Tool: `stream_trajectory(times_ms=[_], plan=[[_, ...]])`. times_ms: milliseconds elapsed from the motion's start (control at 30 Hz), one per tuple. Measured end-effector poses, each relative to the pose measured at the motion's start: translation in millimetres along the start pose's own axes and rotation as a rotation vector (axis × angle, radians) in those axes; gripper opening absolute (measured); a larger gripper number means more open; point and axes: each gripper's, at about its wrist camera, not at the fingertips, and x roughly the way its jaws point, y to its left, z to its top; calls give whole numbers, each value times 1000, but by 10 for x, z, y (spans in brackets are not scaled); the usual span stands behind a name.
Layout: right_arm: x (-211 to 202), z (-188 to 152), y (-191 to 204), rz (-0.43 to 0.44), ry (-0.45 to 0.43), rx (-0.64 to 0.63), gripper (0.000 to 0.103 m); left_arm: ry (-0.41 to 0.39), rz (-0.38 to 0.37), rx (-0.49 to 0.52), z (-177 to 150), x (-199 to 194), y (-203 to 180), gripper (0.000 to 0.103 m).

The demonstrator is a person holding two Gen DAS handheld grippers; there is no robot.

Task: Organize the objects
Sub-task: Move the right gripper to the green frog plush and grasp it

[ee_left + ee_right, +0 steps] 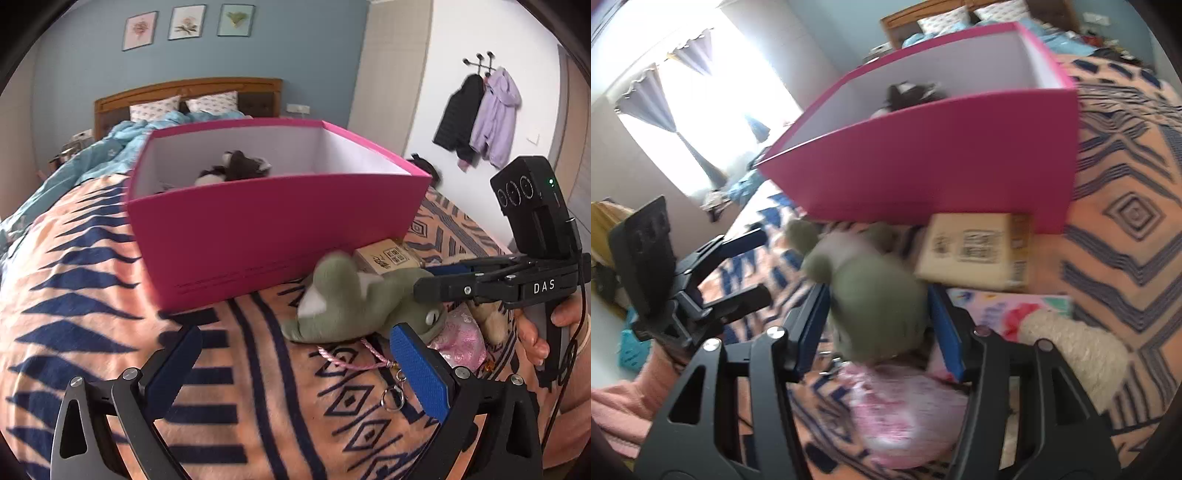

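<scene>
While my right gripper [879, 314] had its blue-padded fingers [812, 325] closed on the soft green plush toy [875, 295] lying on the patterned bed blanket [1126, 206] before the pink cardboard box [942, 155], and my left gripper [295, 373] stood open and empty, I feared the limp plush might slip out or snag the box wall.

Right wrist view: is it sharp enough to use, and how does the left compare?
Right wrist: motion-blurred throughout, green plush smeared between the fingers, window blown out white. Left wrist: mostly sharp, pink box crisp; plush slightly blurred.
</scene>
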Motion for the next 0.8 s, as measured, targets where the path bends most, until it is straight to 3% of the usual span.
stream_trajectory(times_ms=[100, 233, 400, 600, 667, 800], plan=[[-44, -39, 4, -37, -29, -10, 58, 34, -13, 11, 23, 139, -18, 103], [0, -166, 258, -81, -66, -78, 66, 62, -26, 26, 22, 269, -65, 102], [165, -268, 436, -151, -100, -140, 69, 87, -51, 29, 15, 361, -54, 93], [192, -329, 402, -198, -111, -153, 65, 125, -103, 37, 15, 464, -81, 80], [205, -306, 360, -204, -116, -170, 61, 133, -121, 45, 7, 475, -124, 70], [132, -292, 343, -194, -109, -178, 59, 123, -138, 42, 5, 426, -154, 69]])
